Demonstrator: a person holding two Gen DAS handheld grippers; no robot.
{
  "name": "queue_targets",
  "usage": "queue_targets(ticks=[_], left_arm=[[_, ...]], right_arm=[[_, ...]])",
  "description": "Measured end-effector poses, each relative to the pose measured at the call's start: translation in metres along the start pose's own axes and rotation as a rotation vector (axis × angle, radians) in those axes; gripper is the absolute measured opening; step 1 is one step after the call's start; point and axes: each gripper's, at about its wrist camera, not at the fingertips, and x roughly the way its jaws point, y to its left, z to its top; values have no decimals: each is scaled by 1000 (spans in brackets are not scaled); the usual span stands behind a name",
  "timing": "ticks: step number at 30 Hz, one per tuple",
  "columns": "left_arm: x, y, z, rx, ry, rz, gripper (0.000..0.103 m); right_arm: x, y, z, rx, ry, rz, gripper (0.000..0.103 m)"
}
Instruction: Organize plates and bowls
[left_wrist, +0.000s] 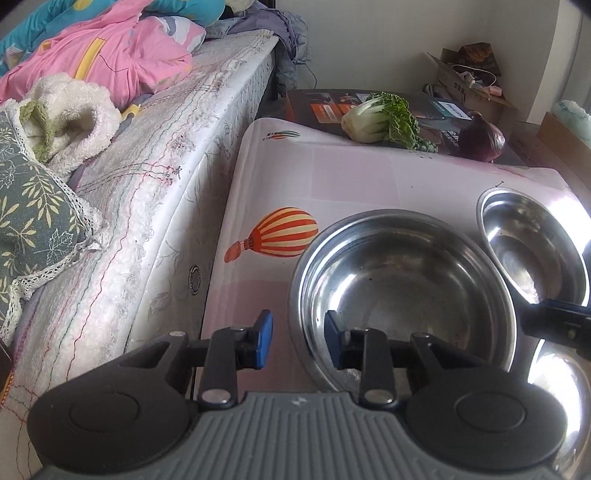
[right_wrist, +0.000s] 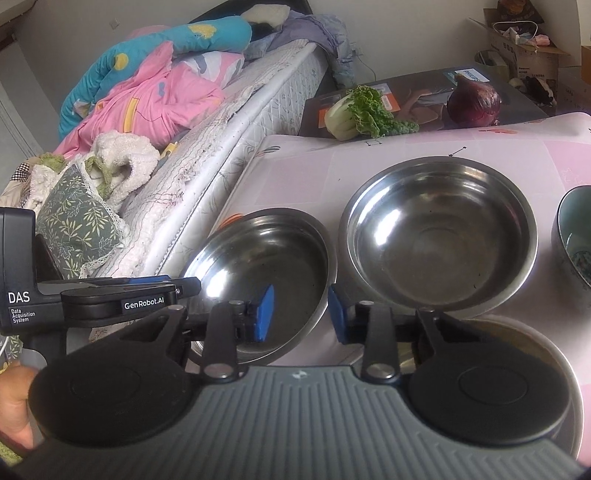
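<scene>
Three steel bowls stand on the pink balloon-print table (left_wrist: 332, 173). In the left wrist view the nearest steel bowl (left_wrist: 402, 273) has its left rim between the open fingers of my left gripper (left_wrist: 298, 339). A second steel bowl (left_wrist: 532, 243) stands at the right, a third (left_wrist: 561, 402) at the lower right. In the right wrist view my right gripper (right_wrist: 301, 314) is open astride the right rim of the left steel bowl (right_wrist: 266, 266). The second steel bowl (right_wrist: 439, 236) stands beyond, another (right_wrist: 517, 343) lies under the gripper. A teal ceramic bowl (right_wrist: 576, 236) is at the right edge.
A bed (left_wrist: 147, 206) with bedding runs along the table's left side. A bok choy (left_wrist: 380, 118) and a red onion (left_wrist: 482, 138) lie on a dark box (left_wrist: 325, 101) at the table's far end. Cardboard boxes (left_wrist: 469, 85) stand behind.
</scene>
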Motion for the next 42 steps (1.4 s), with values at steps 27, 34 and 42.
queue_targets(ticks=[27,34,42], left_arm=[[-15,-4,-24,-26,53,-37,19],[-16,-1,-19,-35,42,-33,43],[-8,-3,-11,-35,57,-17,41]], right_arm=[[22,-16,2,34,76,8,41],[24,-8,2,-7,73,21,31],[27,-2,1,-45,83,26,19]])
